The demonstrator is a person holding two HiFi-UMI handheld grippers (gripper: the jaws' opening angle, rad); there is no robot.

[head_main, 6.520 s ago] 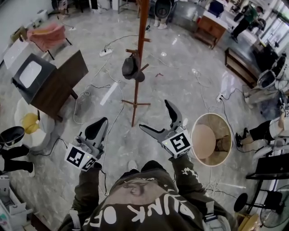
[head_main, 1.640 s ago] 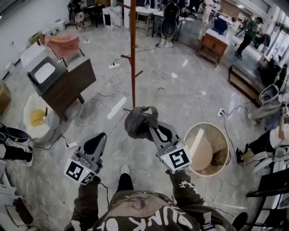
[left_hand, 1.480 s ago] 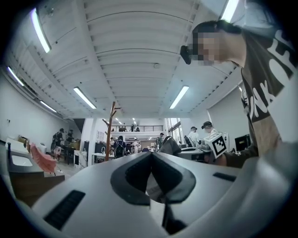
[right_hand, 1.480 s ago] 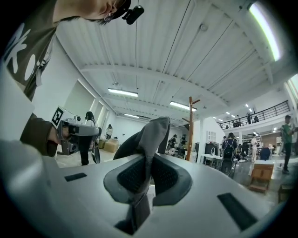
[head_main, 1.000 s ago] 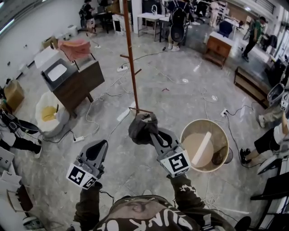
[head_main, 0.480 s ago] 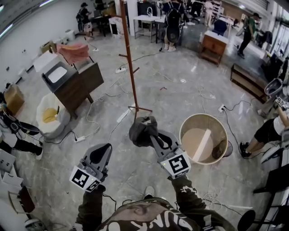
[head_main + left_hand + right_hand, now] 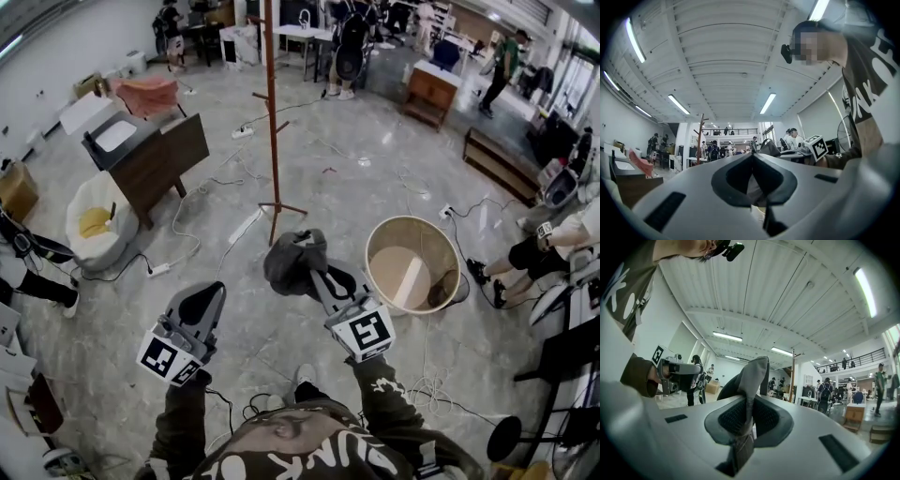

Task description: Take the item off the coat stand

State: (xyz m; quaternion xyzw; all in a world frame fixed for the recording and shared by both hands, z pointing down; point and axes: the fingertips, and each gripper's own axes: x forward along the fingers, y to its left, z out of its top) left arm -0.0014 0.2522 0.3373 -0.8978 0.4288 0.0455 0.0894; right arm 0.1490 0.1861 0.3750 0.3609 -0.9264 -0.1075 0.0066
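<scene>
First: Since the earlier look, the dark cap (image 7: 293, 261) has left its peg on the coat stand (image 7: 272, 122). Back then it hung there while the right tongs were spread wide.

Second: So where is the cap at this moment?

First: It is pinched in the right tongs (image 7: 317, 275). The right gripper view shows grey fabric squeezed between the two pads. The rest of the cap stands up past the tips.

Second: How does it sit relative to the stand?

First: It is clear of it. In the head view the cap hangs above the floor (image 7: 375, 197), on the person's side of the stand's crossed feet. It touches neither the pole nor a peg.

Second: Is anything close by?

First: A round tan bin (image 7: 368, 265) stands on the floor just to the right of the cap, near it but not touching.

Second: What about the other hand?

First: The left tongs (image 7: 216, 291) are held low on the left, well apart from the cap. Their own view shows the jaws closed tip to tip, gripping nothing.

Second: And further out?

First: A dark wooden cabinet (image 7: 155, 155) with a white basin on top stands left of the stand. Cables (image 7: 202, 202) trail across the floor between them.
</scene>
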